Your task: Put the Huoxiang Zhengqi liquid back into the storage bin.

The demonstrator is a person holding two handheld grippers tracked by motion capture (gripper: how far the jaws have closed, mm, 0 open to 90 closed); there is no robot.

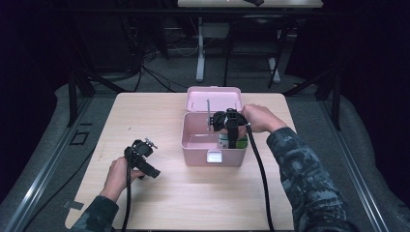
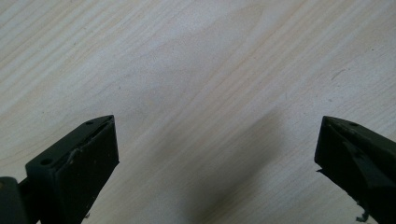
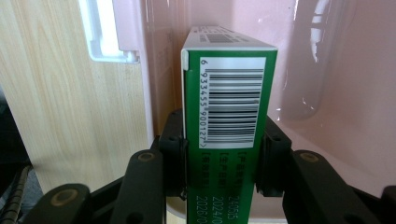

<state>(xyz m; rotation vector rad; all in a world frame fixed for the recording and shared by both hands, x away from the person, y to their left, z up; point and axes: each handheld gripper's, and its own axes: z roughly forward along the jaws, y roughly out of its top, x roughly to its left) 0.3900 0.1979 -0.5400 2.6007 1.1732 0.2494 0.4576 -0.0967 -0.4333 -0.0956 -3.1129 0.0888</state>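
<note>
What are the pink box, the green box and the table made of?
Pink box: likely plastic; smooth walls shine with reflections. Green box: looks like printed cardboard, with sharp folded edges and a barcode. Table: pale wood or wood-look top, matte, with grain lines.

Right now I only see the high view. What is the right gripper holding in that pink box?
Observer: A green carton with a barcode, clamped between the right gripper's pads.
Operator: Is it lying flat?
Observer: No, it stands on edge next to the pink box's wall, by the white latch.
Operator: Does the left gripper hold anything?
Observer: Nothing. In its own view the left gripper is wide open over bare table.
</note>
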